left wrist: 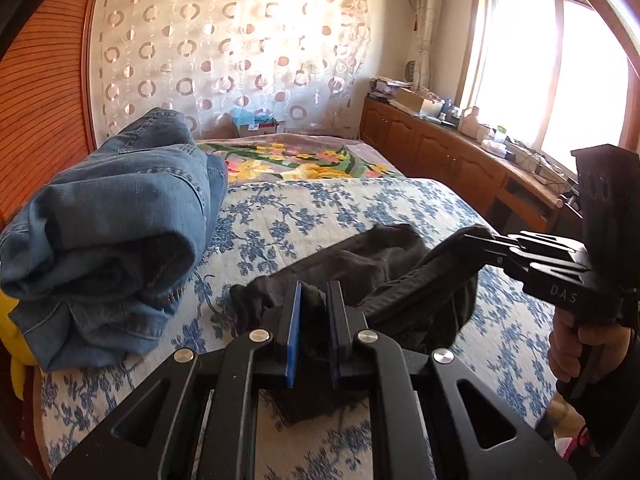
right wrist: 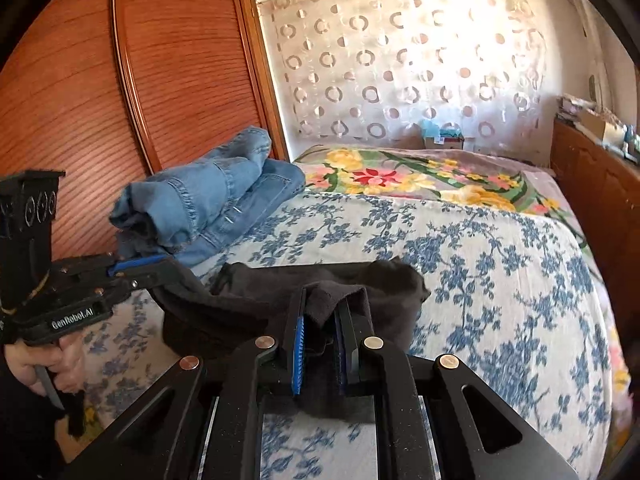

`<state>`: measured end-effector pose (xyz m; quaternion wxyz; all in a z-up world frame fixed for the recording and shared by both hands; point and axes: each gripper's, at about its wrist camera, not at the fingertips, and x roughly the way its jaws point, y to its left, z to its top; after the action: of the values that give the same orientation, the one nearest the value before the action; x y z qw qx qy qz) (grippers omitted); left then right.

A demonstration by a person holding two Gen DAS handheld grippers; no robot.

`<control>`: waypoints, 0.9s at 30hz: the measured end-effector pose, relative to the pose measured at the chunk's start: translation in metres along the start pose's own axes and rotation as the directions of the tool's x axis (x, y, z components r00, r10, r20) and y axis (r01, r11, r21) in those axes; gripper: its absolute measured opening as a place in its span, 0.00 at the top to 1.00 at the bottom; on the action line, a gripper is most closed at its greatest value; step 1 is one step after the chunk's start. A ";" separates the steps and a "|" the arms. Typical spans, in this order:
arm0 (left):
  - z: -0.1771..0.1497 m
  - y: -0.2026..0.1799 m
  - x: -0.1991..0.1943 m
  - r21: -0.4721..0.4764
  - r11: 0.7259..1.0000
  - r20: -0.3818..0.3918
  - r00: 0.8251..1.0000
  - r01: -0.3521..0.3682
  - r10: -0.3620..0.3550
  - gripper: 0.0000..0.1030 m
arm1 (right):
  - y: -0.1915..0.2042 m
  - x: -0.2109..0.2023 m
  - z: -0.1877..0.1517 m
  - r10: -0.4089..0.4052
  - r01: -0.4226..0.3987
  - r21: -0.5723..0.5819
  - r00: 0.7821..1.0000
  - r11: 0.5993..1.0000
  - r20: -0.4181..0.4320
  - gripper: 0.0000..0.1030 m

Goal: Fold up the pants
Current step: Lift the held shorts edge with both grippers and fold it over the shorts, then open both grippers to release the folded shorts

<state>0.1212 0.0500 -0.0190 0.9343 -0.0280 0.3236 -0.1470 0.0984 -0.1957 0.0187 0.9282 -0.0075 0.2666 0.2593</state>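
The dark grey pants (left wrist: 384, 264) lie bunched on the blue-flowered bedspread (left wrist: 360, 208), partly lifted. My left gripper (left wrist: 314, 300) is shut on one edge of the pants; it also shows in the right wrist view (right wrist: 160, 272) at the left, pinching the cloth. My right gripper (right wrist: 322, 304) is shut on another edge of the dark pants (right wrist: 360, 292); it shows in the left wrist view (left wrist: 476, 236) at the right, gripping the raised cloth. The fabric hangs between the two grippers.
A pile of folded blue jeans (left wrist: 108, 216) sits on the bed's left side, also in the right wrist view (right wrist: 208, 196). A flowered blanket (left wrist: 304, 160) lies farther back. A wooden wardrobe (right wrist: 120, 80) stands left, a wooden cabinet (left wrist: 460, 156) with clutter right.
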 end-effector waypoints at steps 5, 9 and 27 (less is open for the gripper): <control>0.007 0.002 0.011 0.015 0.999 -0.004 1.000 -0.029 0.029 0.87 | -0.003 0.022 0.007 -0.022 0.022 -0.006 1.000 1.000 -0.021 0.88; 0.014 0.003 0.016 0.027 0.998 -0.003 0.999 -0.051 0.051 0.87 | -0.006 0.034 0.011 -0.034 0.034 0.001 0.999 0.999 -0.027 0.88; 0.017 -0.007 0.021 0.066 0.995 -0.015 0.997 -0.076 0.077 0.68 | -0.012 0.045 0.013 -0.044 0.043 -0.008 0.998 0.999 -0.046 0.78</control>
<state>0.1454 0.0367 -0.0171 0.9367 0.0163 0.3279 -0.1219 0.1433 -0.1821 0.0062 0.9272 -0.0226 0.2867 0.2398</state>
